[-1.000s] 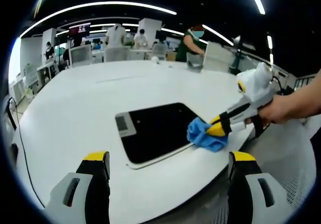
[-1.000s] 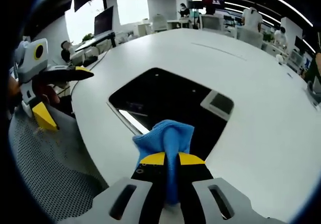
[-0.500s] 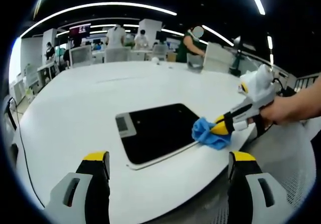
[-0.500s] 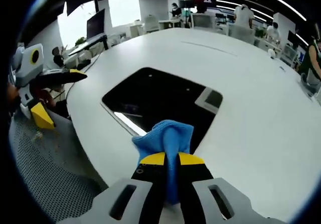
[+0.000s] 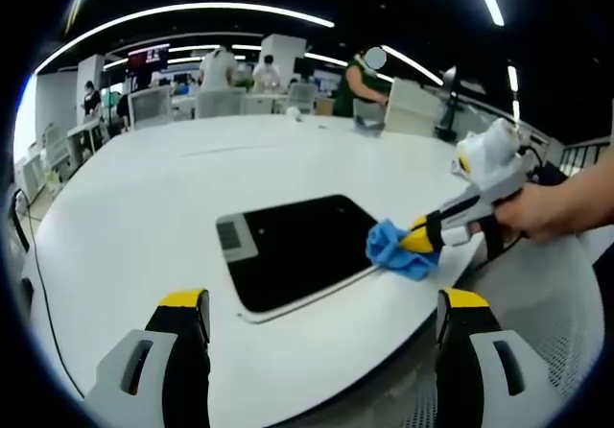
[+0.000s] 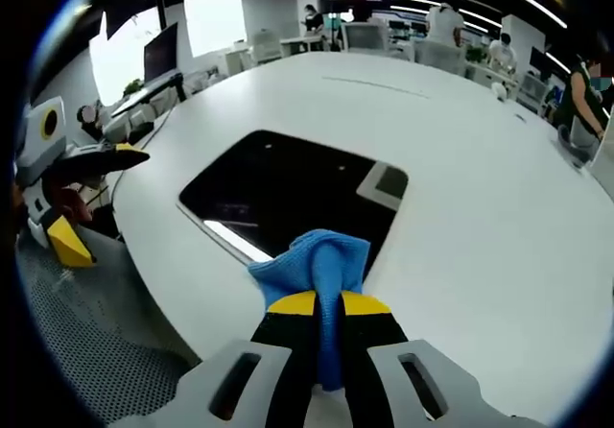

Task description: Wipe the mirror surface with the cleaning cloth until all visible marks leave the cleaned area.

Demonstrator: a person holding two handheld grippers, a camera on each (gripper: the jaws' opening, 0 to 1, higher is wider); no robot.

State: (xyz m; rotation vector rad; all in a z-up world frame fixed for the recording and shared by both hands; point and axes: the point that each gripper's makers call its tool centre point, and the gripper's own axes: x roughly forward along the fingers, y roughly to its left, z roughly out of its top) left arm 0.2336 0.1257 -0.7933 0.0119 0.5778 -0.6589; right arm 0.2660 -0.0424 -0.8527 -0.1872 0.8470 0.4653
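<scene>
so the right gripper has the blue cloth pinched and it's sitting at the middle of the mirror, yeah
Not quite. The right gripper does pinch the blue cloth, but the cloth sits at a corner of the mirror, near the table's edge, not at its middle. The left gripper view shows this.

The mirror (image 5: 288,248) lies flat on the white table: a dark, rounded-rectangle panel with a thin pale edge and a small grey square patch (image 6: 382,180) at one corner, its surface reflecting a bright strip of light near one side. The cleaning cloth (image 6: 313,259) is blue, bunched into folds, and rests against the mirror's edge, partly on the table.
</scene>
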